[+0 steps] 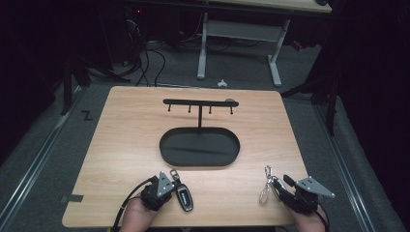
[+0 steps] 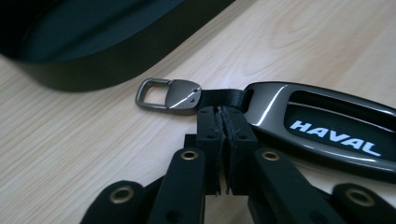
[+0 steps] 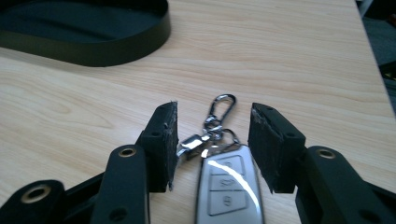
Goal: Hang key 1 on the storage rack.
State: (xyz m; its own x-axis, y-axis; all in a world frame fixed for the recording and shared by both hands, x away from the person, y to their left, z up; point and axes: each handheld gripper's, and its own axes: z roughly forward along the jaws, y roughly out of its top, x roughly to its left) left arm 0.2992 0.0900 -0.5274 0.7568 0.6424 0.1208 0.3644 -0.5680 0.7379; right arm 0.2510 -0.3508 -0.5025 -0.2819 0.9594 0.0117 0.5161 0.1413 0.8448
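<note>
A black HAVAL key fob [image 2: 327, 128] lies on the wooden table, with a short black strap and a grey metal clasp [image 2: 168, 93]. My left gripper [image 2: 223, 112] is shut on that strap, between clasp and fob. From above, the left gripper [image 1: 174, 181] and the fob [image 1: 184, 197] sit near the front edge. A silver key fob [image 3: 229, 191] with a carabiner clip [image 3: 222, 106] lies between the jaws of my right gripper [image 3: 215, 113], which is open and not touching it. In the high view the right gripper [image 1: 273, 187] is at front right beside the silver key [image 1: 264, 192].
A black key stand sits mid-table: an oval tray [image 1: 199, 146] with a post and a hook bar [image 1: 199, 102] with several bare pegs. The tray's wall [image 2: 93, 70] is just ahead of the left gripper. White desk legs [image 1: 275, 63] stand beyond the table.
</note>
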